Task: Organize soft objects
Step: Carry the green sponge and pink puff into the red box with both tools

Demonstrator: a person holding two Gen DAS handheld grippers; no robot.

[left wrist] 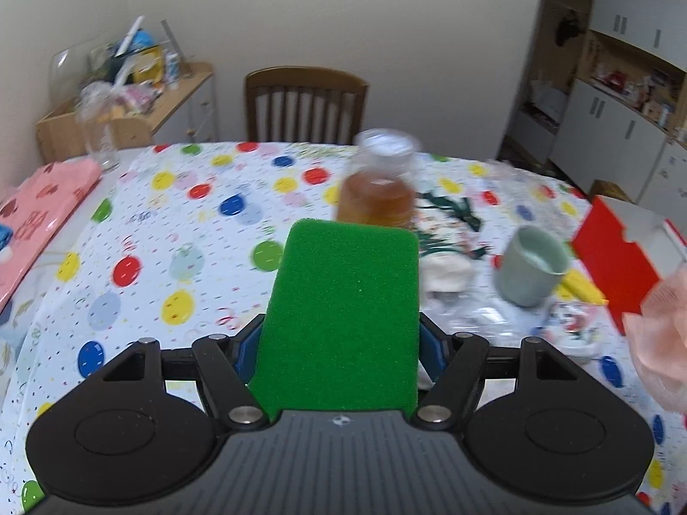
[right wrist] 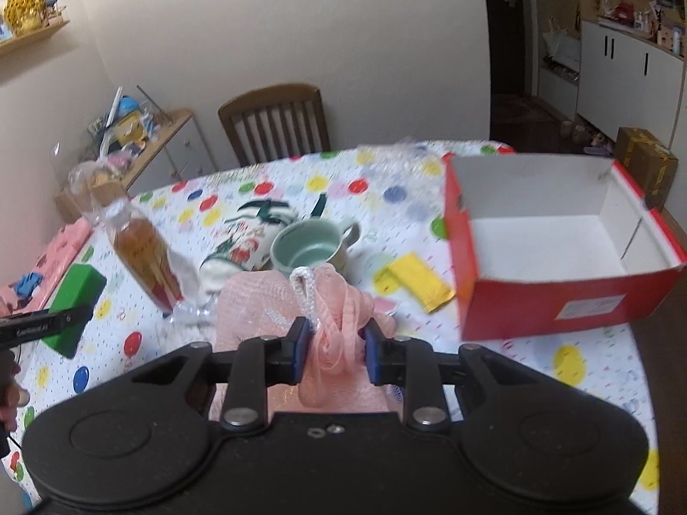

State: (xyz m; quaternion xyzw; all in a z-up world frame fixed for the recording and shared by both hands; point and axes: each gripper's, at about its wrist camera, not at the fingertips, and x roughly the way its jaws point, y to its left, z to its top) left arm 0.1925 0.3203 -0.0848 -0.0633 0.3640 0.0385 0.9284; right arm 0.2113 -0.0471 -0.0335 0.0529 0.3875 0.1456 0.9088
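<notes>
Progress early: red box [right wrist: 558,300] empty, nothing sorted yet. My left claw [left wrist: 339,343] pinches green sponge [left wrist: 343,313] above tabletop [left wrist: 171,236]; right claw [right wrist: 335,349] pinches pink mesh pouf [right wrist: 335,300] beside box. Yellow sponge [right wrist: 414,281] left lying by mug [right wrist: 307,246].

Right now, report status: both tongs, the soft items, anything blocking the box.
Left tongs shut on green sponge. Right tongs shut on pink mesh pouf. Red box open, nothing inside. Mug and tea bottle stand between sponge and box.

No text is sharp enough to read.
</notes>
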